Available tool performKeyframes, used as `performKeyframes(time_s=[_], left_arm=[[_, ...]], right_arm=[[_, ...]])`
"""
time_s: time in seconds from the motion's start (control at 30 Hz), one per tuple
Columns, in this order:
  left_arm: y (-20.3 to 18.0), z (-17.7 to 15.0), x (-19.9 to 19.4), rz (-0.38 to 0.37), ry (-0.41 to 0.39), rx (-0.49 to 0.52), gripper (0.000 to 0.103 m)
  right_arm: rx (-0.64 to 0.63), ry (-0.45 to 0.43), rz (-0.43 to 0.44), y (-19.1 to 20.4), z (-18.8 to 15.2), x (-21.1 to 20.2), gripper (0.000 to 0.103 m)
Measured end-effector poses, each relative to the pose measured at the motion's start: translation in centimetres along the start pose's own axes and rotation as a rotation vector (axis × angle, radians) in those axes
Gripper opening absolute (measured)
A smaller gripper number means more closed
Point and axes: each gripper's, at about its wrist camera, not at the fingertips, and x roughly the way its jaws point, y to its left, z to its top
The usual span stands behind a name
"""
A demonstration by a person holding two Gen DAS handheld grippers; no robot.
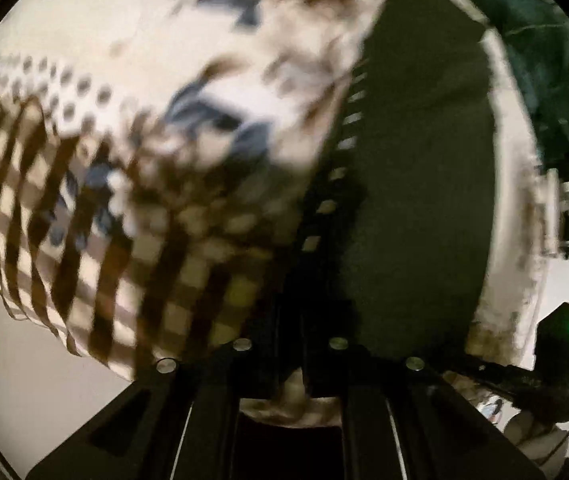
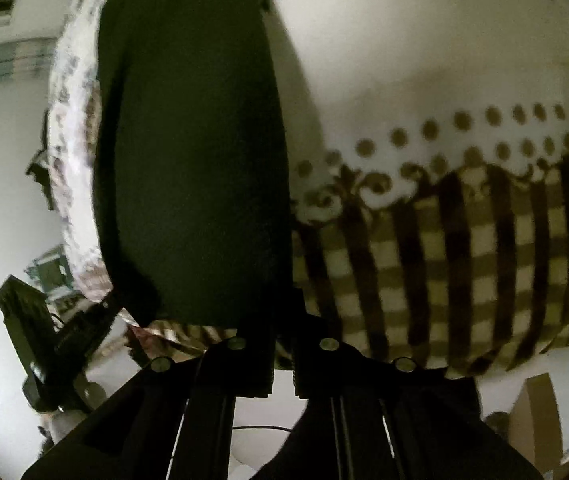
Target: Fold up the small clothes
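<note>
A dark green garment (image 1: 416,184) lies on a tablecloth-covered table; it also fills the left middle of the right wrist view (image 2: 188,152). My left gripper (image 1: 290,364) sits at its near edge, jaws close together on the dark cloth. My right gripper (image 2: 282,364) is at the garment's near edge too, jaws nearly together with a thin gap; the cloth reaches into them. The other gripper shows at the right edge of the left wrist view (image 1: 556,360) and at the left of the right wrist view (image 2: 40,340).
The tablecloth (image 2: 424,80) is white with brown dots, a brown checked border (image 2: 444,264) and blue-brown flower prints (image 1: 212,108). Another dark green cloth (image 1: 536,40) lies far right. A cardboard box (image 2: 536,416) stands below the table edge.
</note>
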Motion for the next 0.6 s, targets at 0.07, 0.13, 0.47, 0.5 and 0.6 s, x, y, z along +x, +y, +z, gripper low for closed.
performKeyframes(time_s=[0.07,0.13,0.47,0.5,0.6], left_arm=[[0.4,0.4,0.8,-0.025,0.056,-0.008,0.01],[-0.2,1.0,-0.5,-0.02,0.06,0.005,0.023],[-6.9,17.9,0.1,-0.128,-0.179,0.091,0.059],[-7.9,19.6,1.0,-0.135,-0.177,0.114,0.057],[-9.7,22.1,2.4,-0.082,-0.18,0.191,0.005]], right_arm=[[0.035,0.032,-0.011,-0.4,1.0,1.9,0.006],[0.037,0.076,-0.005,-0.8,2.2,3.0,0.01],[0.083,-0.113,0.094,-1.6,9.6,-3.4,0.062],[0.096,-0.133,0.097,-1.2,11.1,-3.2,0.062],[0.106,-0.148,0.109,0.2,14.7,-2.0,0.062]])
